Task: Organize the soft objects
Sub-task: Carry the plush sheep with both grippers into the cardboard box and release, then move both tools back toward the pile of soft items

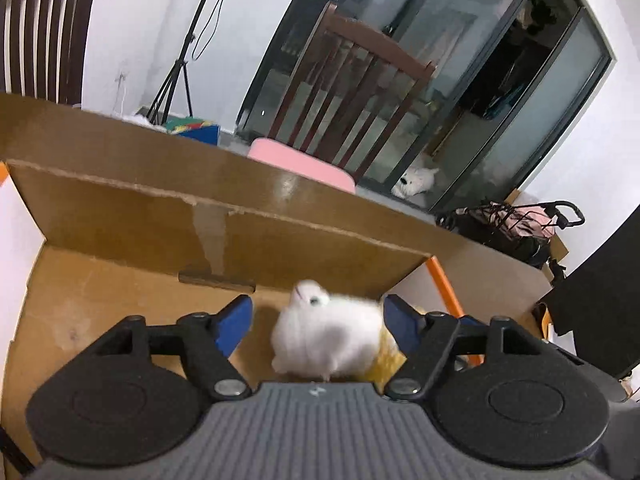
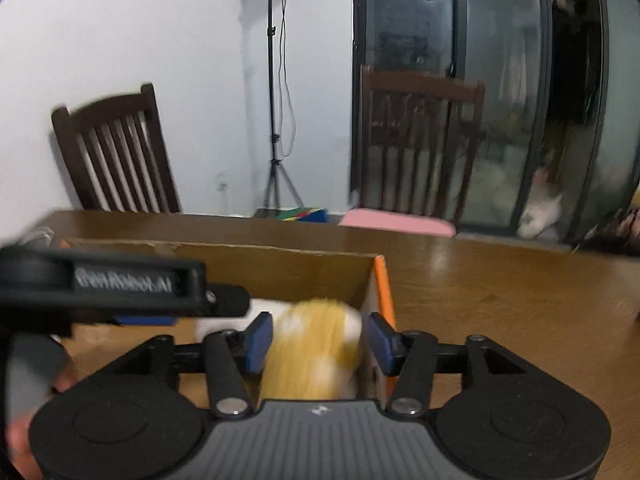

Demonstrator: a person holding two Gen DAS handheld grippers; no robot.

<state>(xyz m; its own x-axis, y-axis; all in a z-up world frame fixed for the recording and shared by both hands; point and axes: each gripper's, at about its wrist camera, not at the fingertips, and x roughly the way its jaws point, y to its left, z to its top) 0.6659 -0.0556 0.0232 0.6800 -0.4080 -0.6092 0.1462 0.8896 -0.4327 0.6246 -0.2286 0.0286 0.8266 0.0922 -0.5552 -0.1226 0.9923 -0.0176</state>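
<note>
Hovering over the cardboard box (image 1: 120,216), 2 spread tongs: left tongs (image 1: 318,324) straddle a white plush toy (image 1: 324,336), right tongs (image 2: 318,340) a yellow one (image 2: 312,352) (both blurred, seemingly unpinched).

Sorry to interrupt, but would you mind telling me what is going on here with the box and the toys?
A person is sorting plush toys into a cardboard box on a wooden table, a handheld gripper in each hand. The left gripper has a white plush toy between its open fingers, which do not touch it. The right gripper sits over a yellow plush toy, also apparently released. Both toys are blurred, over the box interior.
</note>
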